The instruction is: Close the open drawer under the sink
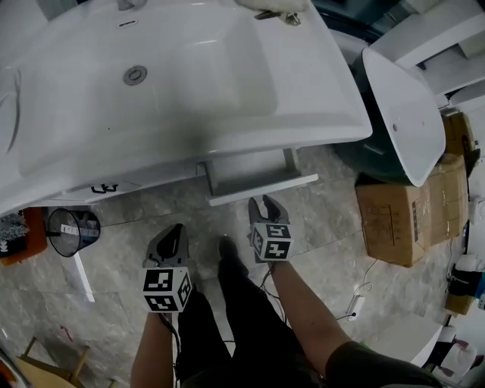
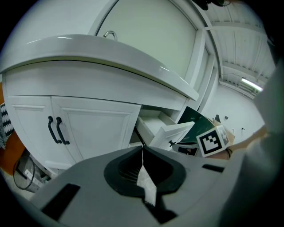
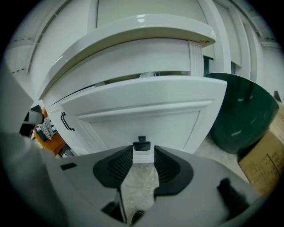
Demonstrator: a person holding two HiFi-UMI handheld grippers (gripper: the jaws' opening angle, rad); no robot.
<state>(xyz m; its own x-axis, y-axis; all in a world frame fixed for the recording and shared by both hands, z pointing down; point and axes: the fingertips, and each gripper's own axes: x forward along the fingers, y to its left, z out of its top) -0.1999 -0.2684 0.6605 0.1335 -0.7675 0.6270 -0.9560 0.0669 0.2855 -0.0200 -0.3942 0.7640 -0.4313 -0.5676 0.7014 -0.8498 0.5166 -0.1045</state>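
Right hand-held gripper gapes empty at the drawer front mid-frame, perhaps touching, left hand-held gripper shut and empty; an off-centre shove could jam it crooked.

— How much of the drawer shows in the head view?
— Only its front end; the rim of the sink hides the inside.
— And the tap?
— Cut off by the top edge at eleven o'clock. The object at one o'clock is unclear.

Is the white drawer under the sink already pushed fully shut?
No, the white drawer juts out past the rim of the white ceramic sink, its inside open to view.
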